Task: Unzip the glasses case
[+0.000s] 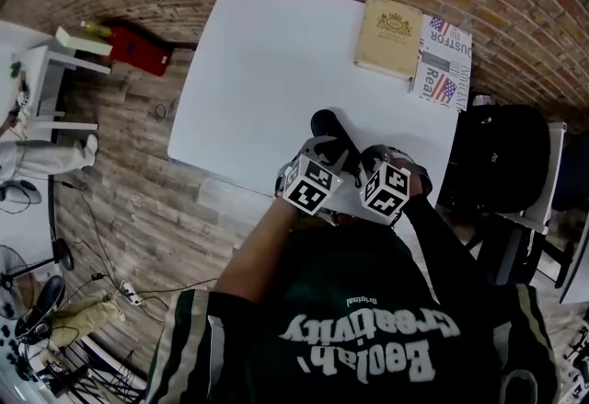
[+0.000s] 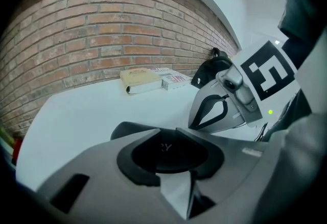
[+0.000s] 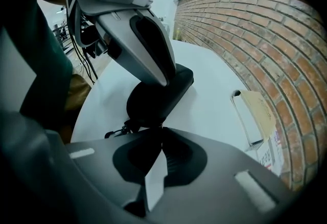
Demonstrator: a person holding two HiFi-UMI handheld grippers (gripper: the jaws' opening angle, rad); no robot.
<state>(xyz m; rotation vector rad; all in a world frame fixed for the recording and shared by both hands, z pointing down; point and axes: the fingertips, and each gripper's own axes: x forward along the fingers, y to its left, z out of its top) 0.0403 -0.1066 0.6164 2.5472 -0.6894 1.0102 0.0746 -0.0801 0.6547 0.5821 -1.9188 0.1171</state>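
Note:
The black glasses case (image 1: 322,123) lies near the front edge of the white table (image 1: 267,62). My left gripper (image 1: 328,150) straddles its near part. In the left gripper view the case (image 2: 126,129) fills the gap between the jaws. In the right gripper view one left finger (image 3: 150,47) presses on the case (image 3: 158,98). My right gripper (image 3: 162,132) has its jaws together at the case's near end. There the small black zipper pull (image 3: 118,131) runs in toward its tips. In the head view the right gripper (image 1: 363,159) sits close beside the left one.
At the table's far right corner lie a tan book (image 1: 388,36) and a printed magazine (image 1: 444,62). A black bag on a chair (image 1: 502,158) stands right of the table. On the left are a red box (image 1: 138,48) and white shelving (image 1: 51,80). Cables (image 1: 101,273) trail on the wooden floor.

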